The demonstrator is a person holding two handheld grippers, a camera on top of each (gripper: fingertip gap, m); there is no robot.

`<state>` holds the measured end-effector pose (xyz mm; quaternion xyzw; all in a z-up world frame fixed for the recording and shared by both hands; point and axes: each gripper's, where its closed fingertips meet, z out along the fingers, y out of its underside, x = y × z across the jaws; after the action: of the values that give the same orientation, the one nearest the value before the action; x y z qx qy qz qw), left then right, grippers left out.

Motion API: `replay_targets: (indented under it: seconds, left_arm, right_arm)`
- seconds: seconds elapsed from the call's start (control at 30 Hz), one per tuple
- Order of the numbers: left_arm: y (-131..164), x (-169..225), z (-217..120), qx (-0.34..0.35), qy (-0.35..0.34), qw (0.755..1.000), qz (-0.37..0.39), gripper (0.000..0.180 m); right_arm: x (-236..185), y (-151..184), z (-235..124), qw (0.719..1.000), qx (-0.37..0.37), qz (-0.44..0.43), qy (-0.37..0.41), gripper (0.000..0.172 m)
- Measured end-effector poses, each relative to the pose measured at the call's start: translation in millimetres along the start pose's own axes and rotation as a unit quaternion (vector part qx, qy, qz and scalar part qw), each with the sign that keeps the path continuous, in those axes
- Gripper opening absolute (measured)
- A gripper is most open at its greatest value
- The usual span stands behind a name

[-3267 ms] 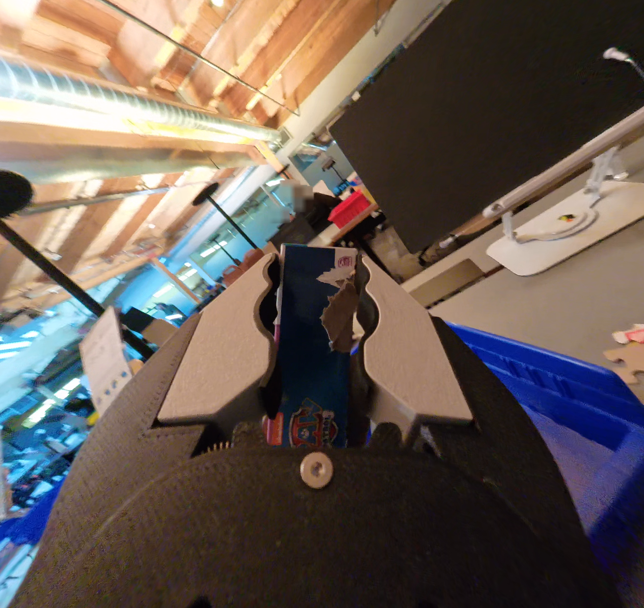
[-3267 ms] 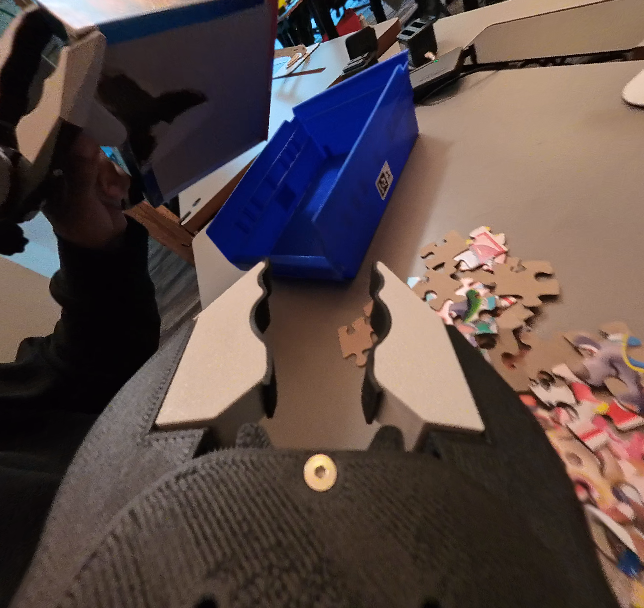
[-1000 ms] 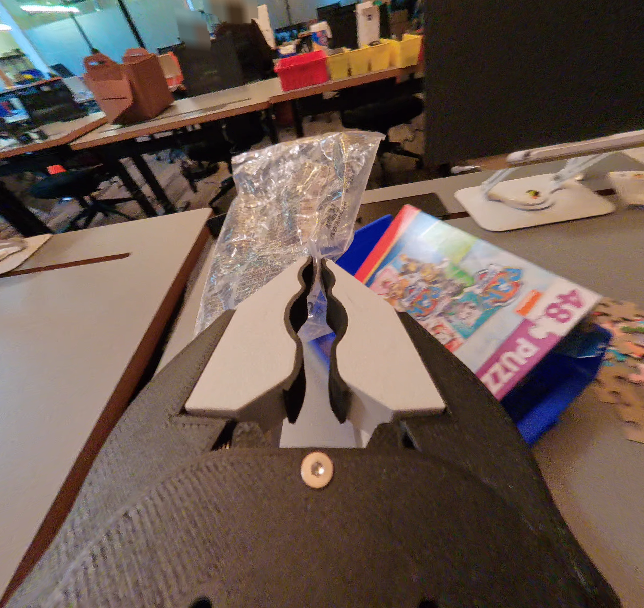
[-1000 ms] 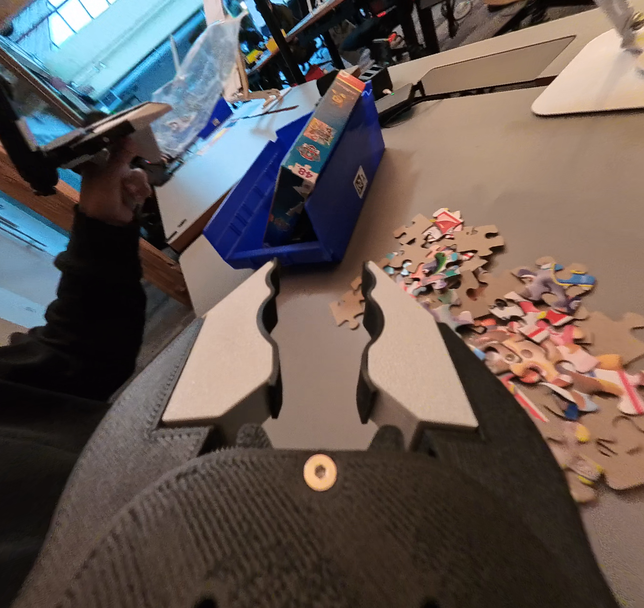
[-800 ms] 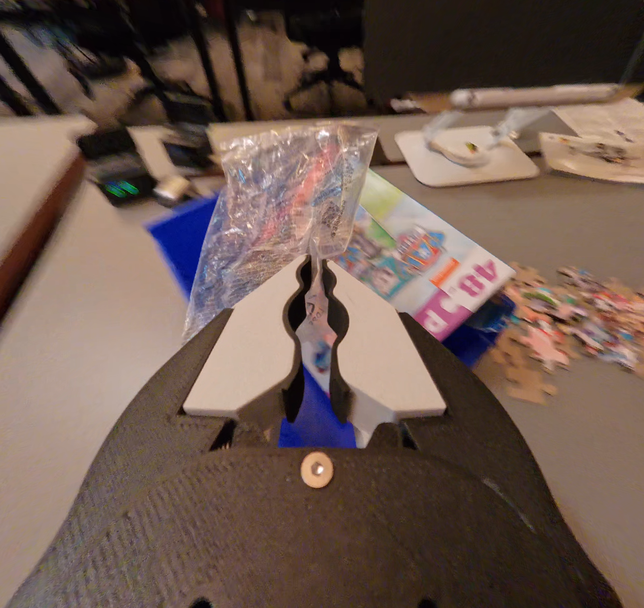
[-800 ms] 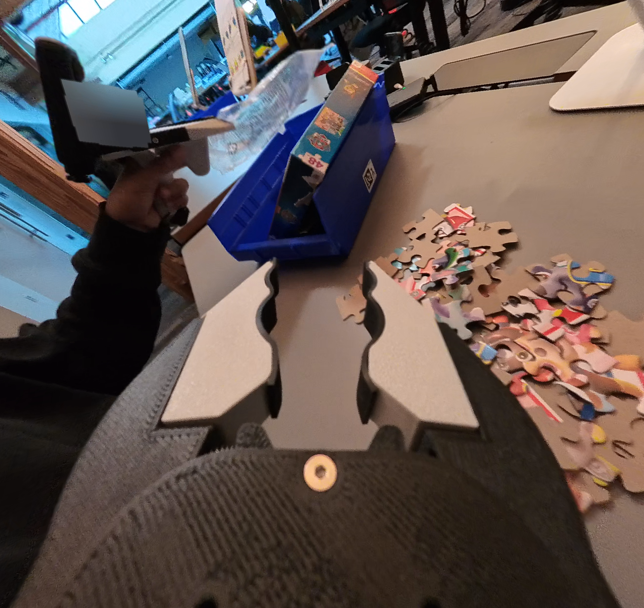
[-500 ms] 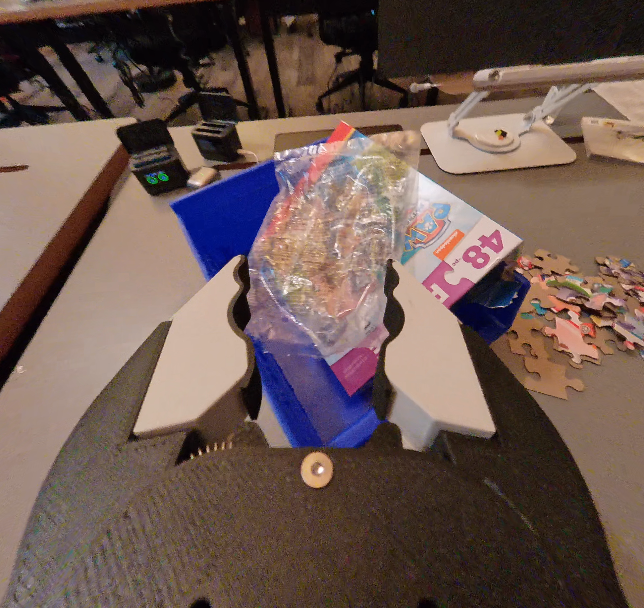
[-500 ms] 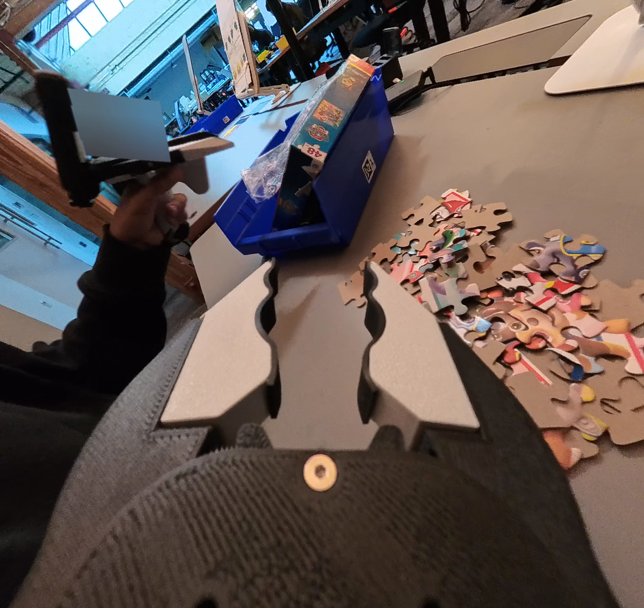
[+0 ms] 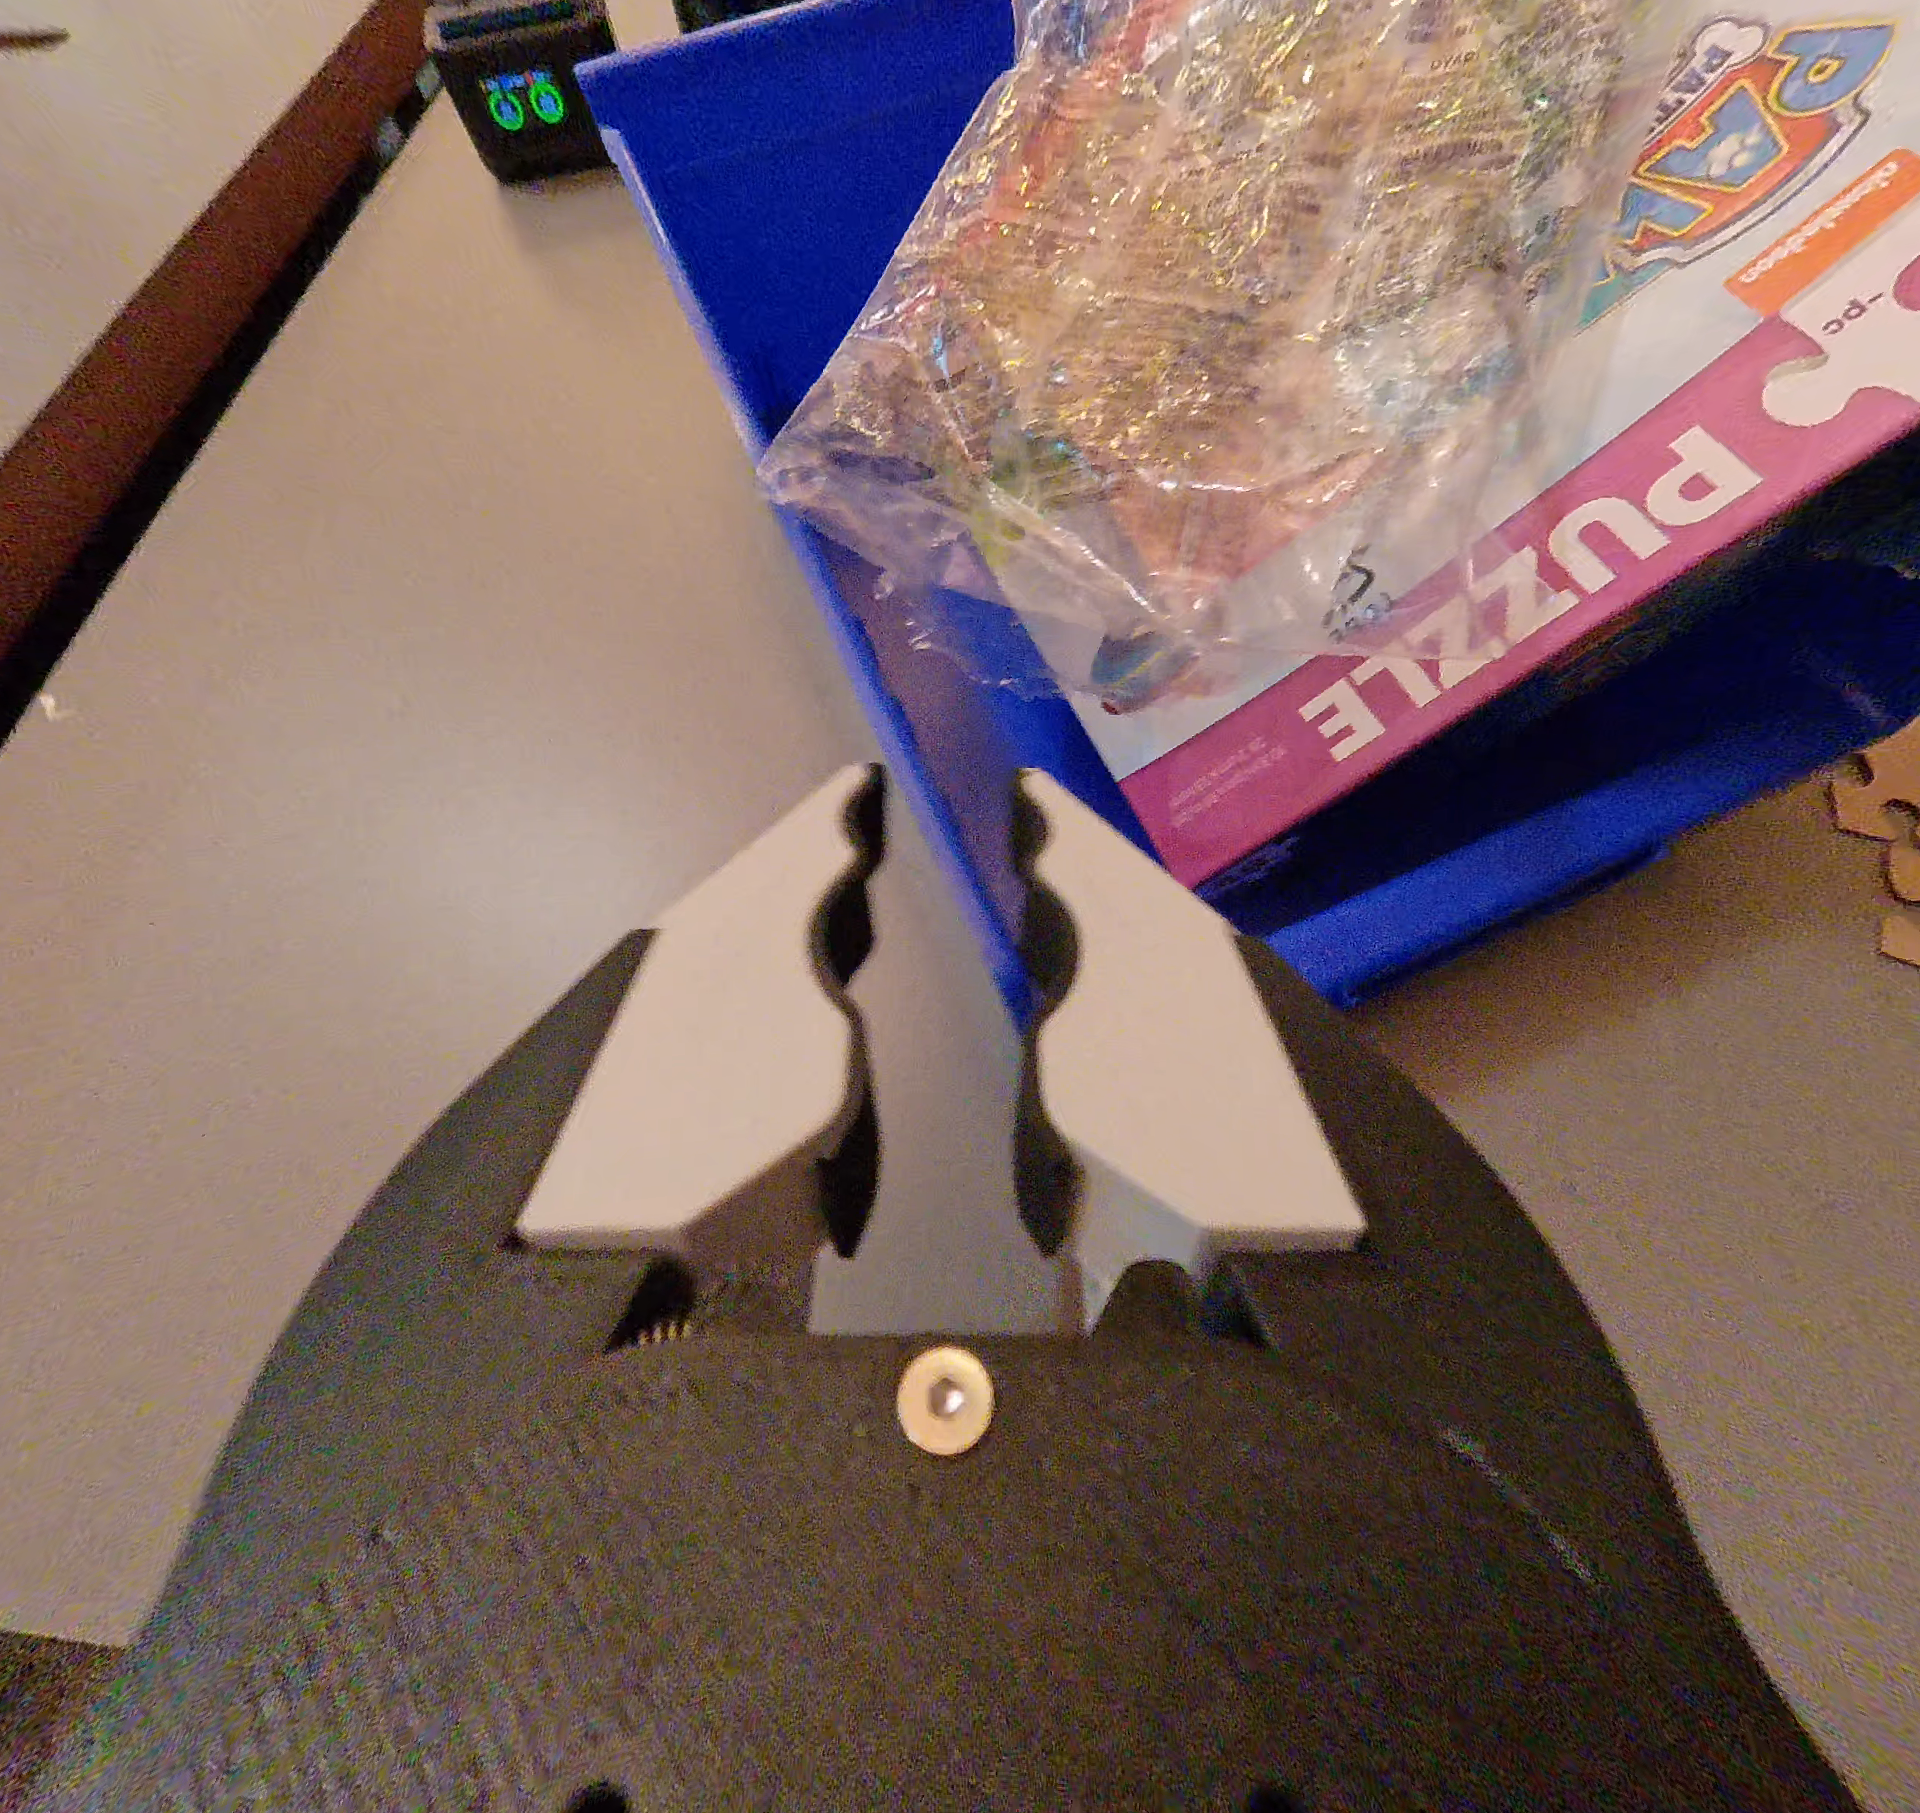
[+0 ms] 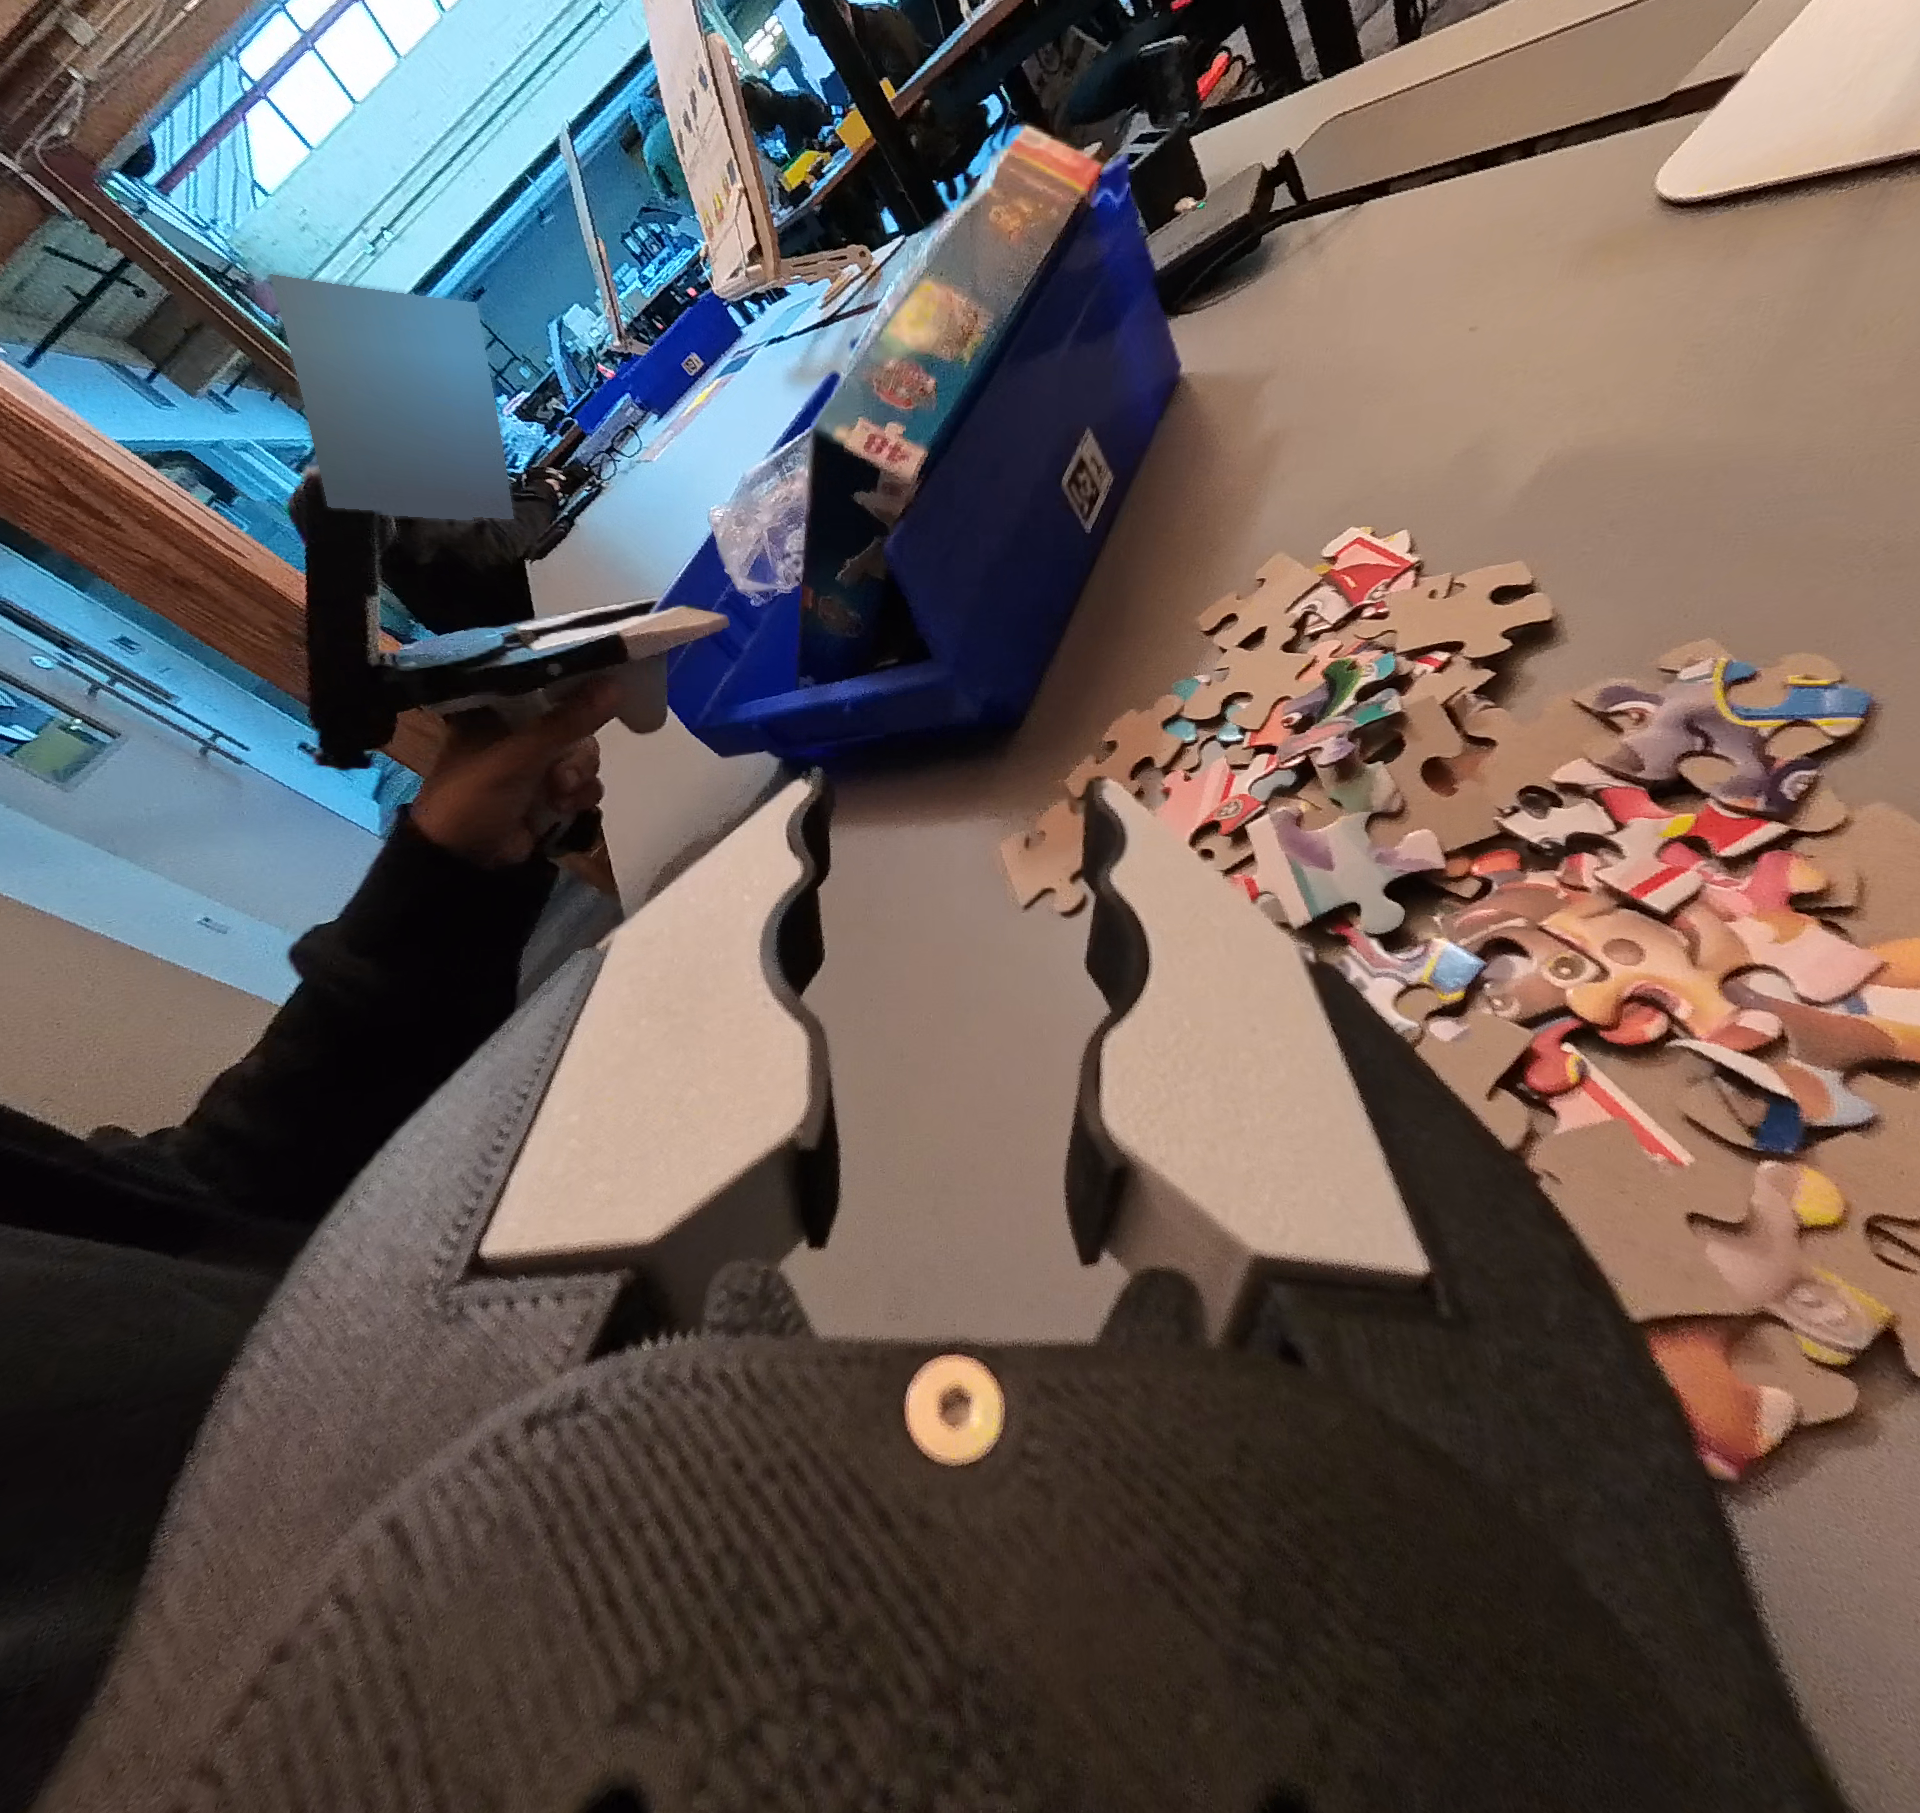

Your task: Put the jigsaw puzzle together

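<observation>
The left gripper (image 9: pixel 945 787) is a little open and holds nothing, right beside the blue bin (image 9: pixel 831 205) with the plastic bag (image 9: pixel 1195 309) and puzzle box (image 9: pixel 1558 537), while the right gripper (image 10: pixel 951 807), open and empty, hangs over the table (image 10: pixel 1558 392) just left of the puzzle pieces (image 10: pixel 1507 828).

The left gripper (image 9: pixel 948 787), jaws slightly parted and holding nothing, hung just beside the blue bin (image 9: pixel 790 163) holding a crinkled clear bag (image 9: pixel 1195 309) and tilted puzzle box (image 9: pixel 1621 475), while the right gripper (image 10: pixel 951 807), also parted on nothing, hovered near scattered puzzle pieces (image 10: pixel 1507 828).
</observation>
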<state>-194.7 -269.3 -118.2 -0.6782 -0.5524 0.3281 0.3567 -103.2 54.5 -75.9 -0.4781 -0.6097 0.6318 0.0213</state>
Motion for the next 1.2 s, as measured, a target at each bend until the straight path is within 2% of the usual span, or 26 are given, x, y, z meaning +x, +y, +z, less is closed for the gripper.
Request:
replay_targets:
  seconds: [0.07,0.17,0.37,0.47,0.6,0.73,0.83,0.9,0.97,1.03,1.1,1.2]
  left_arm:
    - [-2.7,-22.9,3.6,0.004,-0.046,0.999,0.024,0.004]
    - [-6.0,-52.0,9.7,0.002,-0.020,1.000,-0.013,0.002]
    - [-12.7,-140.8,19.4,-0.008,-0.003,0.998,-0.055,0.002]
    - [-17.2,-188.2,16.1,-0.001,-0.024,0.998,-0.053,0.001]
    - [-13.8,-234.7,13.6,-0.015,-0.064,0.998,-0.016,0.003]
    - [-7.2,-268.8,27.5,-0.039,-0.069,0.997,-0.005,0.007]
    - [-16.2,-291.0,33.9,-0.029,-0.101,0.994,-0.019,0.009]
    - [-34.4,-300.3,13.8,0.017,-0.169,0.985,-0.030,0.017]
    - [-61.4,-284.6,-30.3,0.102,-0.207,0.973,-0.018,0.020]
    - [-76.7,-236.0,-70.8,0.168,-0.184,0.968,-0.004,0.021]
    - [-83.8,-159.9,-96.5,0.212,-0.104,0.972,0.004,0.022]
    - [-78.7,-22.2,-107.4,0.225,0.064,0.972,0.026,0.025]
  right_arm:
    - [-2.0,-1.4,0.4,1.000,0.000,0.000,-0.003,0.048]
    - [-1.9,-2.2,0.1,1.000,-0.001,-0.009,0.006,0.047]
    - [0.9,-3.0,-1.8,1.000,0.000,-0.005,0.021,0.047]
    - [10.9,-6.4,-5.6,0.998,0.000,-0.023,0.060,0.047]
    - [36.4,-17.1,-21.7,0.985,0.002,-0.077,0.153,0.045]
    - [42.4,-30.1,-39.4,0.979,0.024,-0.083,0.183,0.044]
    - [41.8,-35.9,-52.5,0.976,0.037,-0.087,0.197,0.044]
    - [46.8,-38.5,-69.3,0.967,0.036,-0.103,0.232,0.044]
    - [55.3,-43.0,-97.8,0.948,0.040,-0.131,0.287,0.044]
    - [63.3,-45.9,-129.0,0.931,0.053,-0.147,0.331,0.043]
    - [71.4,-43.7,-150.9,0.927,0.068,-0.137,0.344,0.043]
    - [79.4,-43.4,-158.2,0.939,0.098,-0.111,0.312,0.044]
